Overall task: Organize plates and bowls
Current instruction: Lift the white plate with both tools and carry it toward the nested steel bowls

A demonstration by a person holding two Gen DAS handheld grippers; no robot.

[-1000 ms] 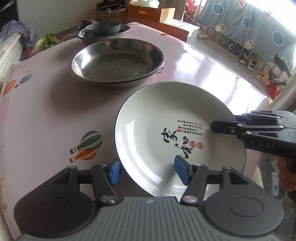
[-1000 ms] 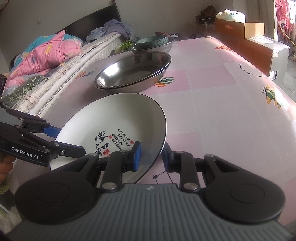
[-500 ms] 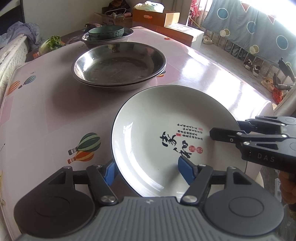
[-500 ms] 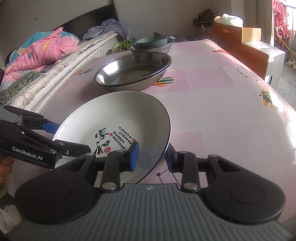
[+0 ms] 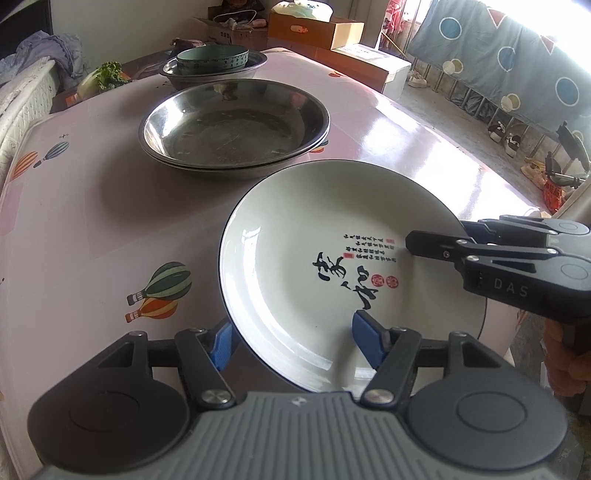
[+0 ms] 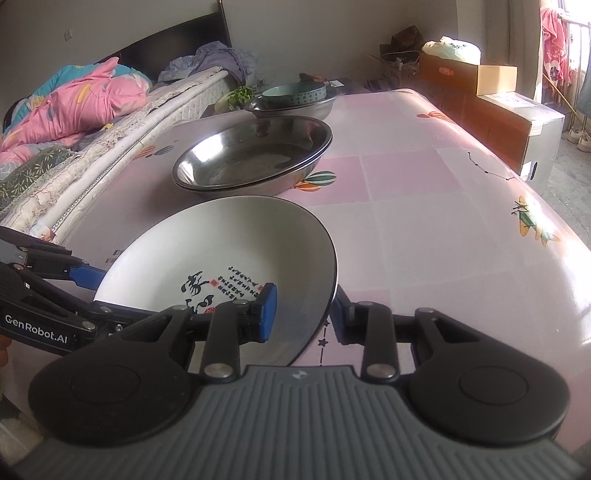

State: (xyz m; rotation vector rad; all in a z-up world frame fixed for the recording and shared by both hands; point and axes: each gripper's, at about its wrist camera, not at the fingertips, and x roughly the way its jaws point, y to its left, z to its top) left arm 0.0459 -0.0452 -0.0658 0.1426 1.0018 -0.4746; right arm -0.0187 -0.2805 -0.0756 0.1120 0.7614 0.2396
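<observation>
A white plate (image 5: 295, 258) with black calligraphy and a dark rim sits tilted near the front edge of the pink table (image 5: 92, 221). My left gripper (image 5: 293, 343) straddles its near rim, one blue pad under the edge and one on the inner face, and its jaws are closing. My right gripper (image 6: 303, 312) grips the opposite rim, one pad inside the plate (image 6: 221, 240) and one beneath it. Each gripper shows in the other's view: the right gripper (image 5: 417, 245) and the left gripper (image 6: 99, 291). Whether the plate touches the table, I cannot tell.
Two stacked steel basins (image 5: 232, 129) stand just beyond the plate. Farther back a green bowl (image 5: 212, 59) sits inside another steel basin. A bed with quilts (image 6: 74, 129) runs along the table's left side. Cardboard boxes (image 5: 314, 27) stand behind it.
The right gripper's pads stand a little wider apart around the plate's rim than a second ago. The plate and both hands have hardly shifted.
</observation>
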